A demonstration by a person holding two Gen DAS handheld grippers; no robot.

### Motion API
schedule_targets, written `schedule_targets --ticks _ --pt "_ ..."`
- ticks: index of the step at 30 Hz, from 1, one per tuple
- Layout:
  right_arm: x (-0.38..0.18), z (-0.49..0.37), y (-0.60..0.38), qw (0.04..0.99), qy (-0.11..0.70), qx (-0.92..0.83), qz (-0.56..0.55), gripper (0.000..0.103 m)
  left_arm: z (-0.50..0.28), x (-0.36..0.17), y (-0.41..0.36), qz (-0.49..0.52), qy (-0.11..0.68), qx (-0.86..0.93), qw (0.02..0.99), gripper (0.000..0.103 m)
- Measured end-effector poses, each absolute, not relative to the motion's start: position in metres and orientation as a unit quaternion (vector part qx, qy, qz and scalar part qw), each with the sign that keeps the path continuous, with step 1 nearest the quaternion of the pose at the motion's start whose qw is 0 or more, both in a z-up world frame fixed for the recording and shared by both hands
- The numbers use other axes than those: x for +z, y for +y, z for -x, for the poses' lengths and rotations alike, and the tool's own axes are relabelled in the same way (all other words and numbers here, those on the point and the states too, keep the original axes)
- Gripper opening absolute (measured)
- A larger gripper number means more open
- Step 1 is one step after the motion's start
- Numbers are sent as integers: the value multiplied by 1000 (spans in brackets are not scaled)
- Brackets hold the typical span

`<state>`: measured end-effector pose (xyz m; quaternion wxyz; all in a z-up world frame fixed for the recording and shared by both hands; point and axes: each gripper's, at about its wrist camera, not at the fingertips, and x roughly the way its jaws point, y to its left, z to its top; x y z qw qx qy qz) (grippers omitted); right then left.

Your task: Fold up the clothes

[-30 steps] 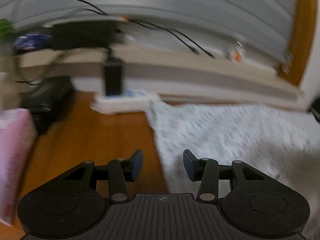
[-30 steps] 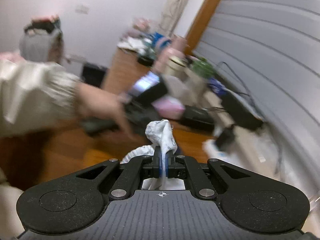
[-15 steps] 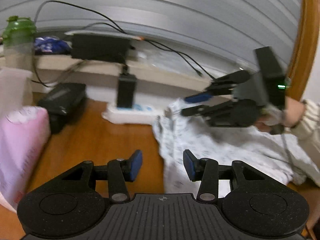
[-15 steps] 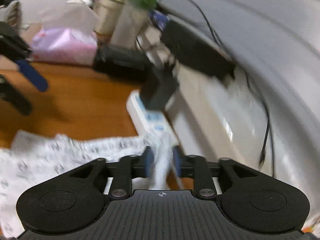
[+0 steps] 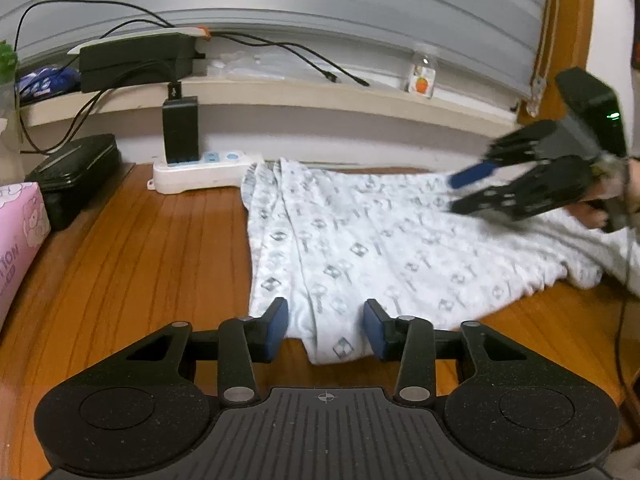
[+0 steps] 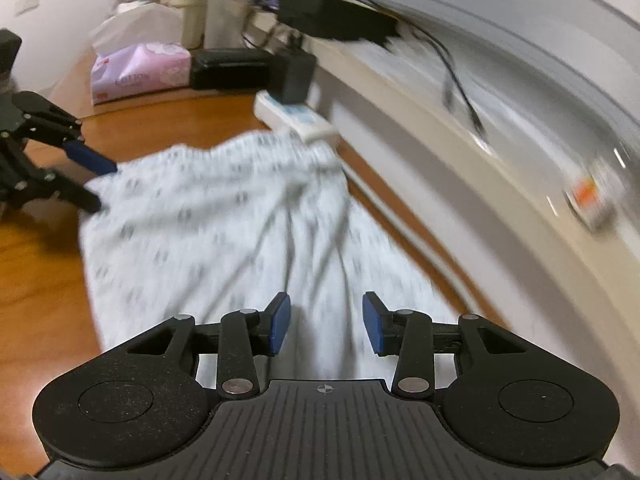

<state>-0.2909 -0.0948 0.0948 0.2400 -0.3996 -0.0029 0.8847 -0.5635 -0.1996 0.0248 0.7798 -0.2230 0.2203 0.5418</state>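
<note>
A white garment with a grey print lies spread flat on the wooden table. My left gripper hovers at its near left corner. A narrow flap of the cloth lies between the blue pads, which do not touch it, and the jaws are closing. In the left wrist view my right gripper hangs blurred over the garment's far right part. In its own view the right gripper is over the garment with its jaws opening and nothing gripped. The left gripper shows there at the cloth's far edge.
A white power strip with a black charger lies against the wall by the garment's far corner. A black case and a pink tissue box stand at the left. The ledge above carries cables and a small bottle.
The right gripper carried a bunched corner of the cloth down to the table near the power strip, let go and drew back. The garment now lies flat. The left gripper moved over its near corner.
</note>
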Motion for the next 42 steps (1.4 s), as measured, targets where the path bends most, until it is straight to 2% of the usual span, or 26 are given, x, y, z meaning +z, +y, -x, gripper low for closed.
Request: schedule_targets --ticks 2,4,5,6,8,9,12,17,20,24,26,30,32,37,42 --pt "95 267 -102 246 16 882 402 41 561 23 -200 213 232 544 778 35" --pt "93 251 -109 259 21 875 408 41 562 21 -198 213 236 542 778 16" --pt "92 244 -111 266 21 872 411 41 563 21 -197 217 234 540 779 13" --pt "90 236 -113 271 24 870 412 39 565 23 -199 215 229 543 779 4" --pt "86 223 -114 282 32 867 410 18 572 32 -204 210 207 555 778 4" --pt "86 217 -115 289 32 866 406 3 577 37 -208 210 193 559 778 3" --pt "86 203 -117 307 28 868 388 2 596 56 -223 214 171 576 770 2" --pt "85 196 -123 312 18 873 375 2 600 34 -223 235 231 579 746 3" --pt "90 200 -123 334 -7 871 360 2 598 33 -223 231 235 586 740 6" --pt "98 216 -126 389 -130 843 349 2 590 49 -218 205 226 598 741 7" --pt "97 224 -116 400 -153 833 350 2 582 56 -211 196 223 594 748 7" --pt "85 227 -90 387 -82 839 373 6 553 64 -191 171 228 577 765 23" --pt "83 218 -86 387 -42 843 371 11 532 65 -176 163 232 561 778 25" --pt "97 164 -103 395 28 851 344 27 482 59 -127 158 236 500 818 44" --pt "109 92 -145 436 54 835 332 27 419 44 -91 131 265 440 848 56"
